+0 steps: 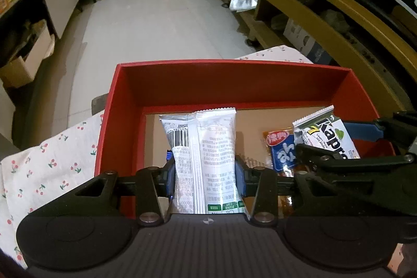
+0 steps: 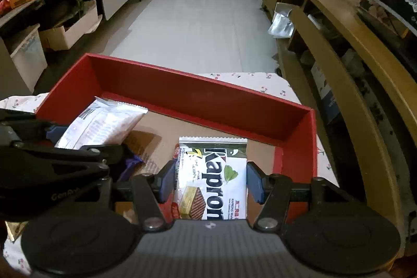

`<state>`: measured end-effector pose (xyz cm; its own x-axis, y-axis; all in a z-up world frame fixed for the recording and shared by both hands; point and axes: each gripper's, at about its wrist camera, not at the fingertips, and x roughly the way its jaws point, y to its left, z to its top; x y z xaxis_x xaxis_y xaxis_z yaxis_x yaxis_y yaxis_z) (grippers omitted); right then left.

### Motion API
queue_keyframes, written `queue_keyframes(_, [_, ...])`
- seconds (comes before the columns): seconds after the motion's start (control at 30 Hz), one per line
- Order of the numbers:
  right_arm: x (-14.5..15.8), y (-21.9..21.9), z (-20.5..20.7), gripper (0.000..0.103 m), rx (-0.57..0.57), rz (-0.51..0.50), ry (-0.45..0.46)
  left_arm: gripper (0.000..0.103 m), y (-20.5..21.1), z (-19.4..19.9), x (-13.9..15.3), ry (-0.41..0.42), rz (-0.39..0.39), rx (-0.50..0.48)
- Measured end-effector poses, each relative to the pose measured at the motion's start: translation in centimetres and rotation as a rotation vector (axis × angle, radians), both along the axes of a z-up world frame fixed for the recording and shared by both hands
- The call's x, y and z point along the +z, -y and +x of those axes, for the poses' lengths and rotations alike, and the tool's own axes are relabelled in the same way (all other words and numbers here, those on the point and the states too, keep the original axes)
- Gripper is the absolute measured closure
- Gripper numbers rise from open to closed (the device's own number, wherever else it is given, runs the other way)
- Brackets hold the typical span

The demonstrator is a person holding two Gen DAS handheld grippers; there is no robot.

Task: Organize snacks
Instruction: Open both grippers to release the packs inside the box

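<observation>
Left hand-held gripper is clamped on a white foil snack pack, right hand-held gripper on a white Kapron wafer pack; both are held over the red cardboard box, where a red-and-blue sachet is already dropped. Both packs are yet to be released.

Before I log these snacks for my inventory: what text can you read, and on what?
"Kapro...", cut off: wafer packet between the right gripper pads.
"GenRo...", partly hidden: left gripper body.
Barcode and fine print on white packet in left gripper: too small.
Blue-and-red packet lettering: unreadable.
</observation>
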<state>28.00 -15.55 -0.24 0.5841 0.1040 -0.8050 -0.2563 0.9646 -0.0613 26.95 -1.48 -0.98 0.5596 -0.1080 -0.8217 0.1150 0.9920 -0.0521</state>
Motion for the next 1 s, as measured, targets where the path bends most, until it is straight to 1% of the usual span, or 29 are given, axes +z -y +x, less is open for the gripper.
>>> queue_keyframes(0.2, [-0.1,0.3,0.4,0.02,-0.007,0.02,-0.011,0.049,-0.2,0.0,0.2,0.002,0.009,0.015])
queue_keyframes(0.27, [0.1,0.6,0.4,0.02,-0.017,0.02,-0.005,0.046,-0.2,-0.2,0.4,0.007,0.004,0.018])
queue_keyframes(0.33, [0.3,0.9,0.4,0.02,-0.026,0.022,0.002,0.035,-0.3,-0.3,0.8,0.023,0.013,0.022])
queue_keyframes(0.4, [0.5,1.1,0.5,0.019,-0.038,0.028,0.007,0.03,-0.4,-0.5,1.2,0.038,0.01,0.025])
queue_keyframes(0.7, [2.4,2.1,-0.2,0.019,-0.068,0.075,0.04,0.029,-0.8,-1.3,2.8,0.064,-0.021,0.03])
queue_keyframes(1.0, [3.4,2.0,-3.1,0.019,-0.047,0.096,0.034,0.028,-2.7,-3.9,3.8,0.071,-0.027,0.049])
